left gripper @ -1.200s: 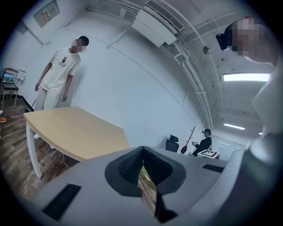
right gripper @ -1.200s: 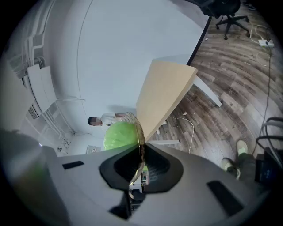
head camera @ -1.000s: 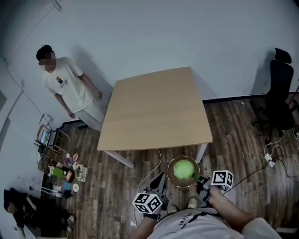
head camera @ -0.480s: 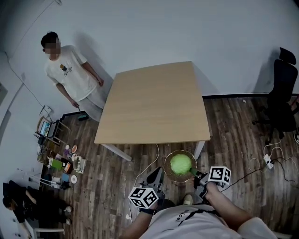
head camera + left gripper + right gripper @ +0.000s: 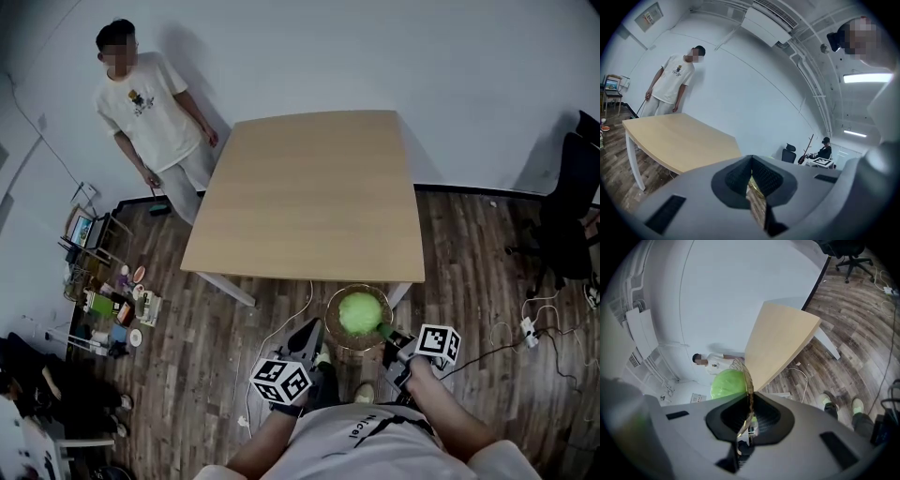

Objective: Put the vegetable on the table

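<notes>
Both reaching forward, left hand-held gripper and right hand-held gripper clamp the bowl.

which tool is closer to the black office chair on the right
Right. The right tool is clamped on the bowl rim, on the side facing the office chair. The left tool holds the opposite rim, farther from the chair.
</notes>
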Tool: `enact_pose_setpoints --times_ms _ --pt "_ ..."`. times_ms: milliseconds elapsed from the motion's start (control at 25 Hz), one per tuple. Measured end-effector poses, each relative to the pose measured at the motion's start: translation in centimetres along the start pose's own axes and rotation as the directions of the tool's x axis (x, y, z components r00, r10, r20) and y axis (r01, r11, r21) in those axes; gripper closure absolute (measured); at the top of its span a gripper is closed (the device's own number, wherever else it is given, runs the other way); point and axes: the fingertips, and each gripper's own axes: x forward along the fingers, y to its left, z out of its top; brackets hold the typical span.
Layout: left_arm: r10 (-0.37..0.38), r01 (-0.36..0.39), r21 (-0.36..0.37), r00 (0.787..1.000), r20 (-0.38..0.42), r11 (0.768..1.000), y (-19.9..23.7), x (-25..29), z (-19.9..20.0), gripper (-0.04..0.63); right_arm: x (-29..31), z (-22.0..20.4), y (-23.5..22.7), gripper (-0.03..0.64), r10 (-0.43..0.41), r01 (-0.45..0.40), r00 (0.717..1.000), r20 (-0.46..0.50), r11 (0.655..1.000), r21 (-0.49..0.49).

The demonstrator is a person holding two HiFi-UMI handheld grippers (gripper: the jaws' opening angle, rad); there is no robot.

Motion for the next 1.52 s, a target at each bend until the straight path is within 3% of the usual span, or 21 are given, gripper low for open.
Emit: enact_pose_setpoints --times_ms 240,720,1160,1520 --pt "-0.027 0.027 0.012 1.000 -0.006 1.000 4.5 3.7 3.2 0.581 4.9 3.1 1.4 0.589 -0.008 0.007 0.999 0.035 1.000 0.016" --pt "-0.150 0.155 0.074 0.986 -0.068 0.985 13.9 12.8 10.5 0.581 15.8 10.4 4.1 0.589 -0.040 0.026 0.982 0.182 0.996 0.081" --pt "-0.169 0.174 0.034 0.977 -0.129 0.984 18.6 20.7 10.6 0.581 21.9 16.0 2.4 0.588 -0.098 0.073 0.974 0.205 0.989 0.128" --pt "-0.129 0.135 0.036 0.981 -0.148 0.990 22.2 26.7 10.5 0.581 27.6 20.4 -1.5 0.588 -0.105 0.084 0.985 0.139 0.985 0.148"
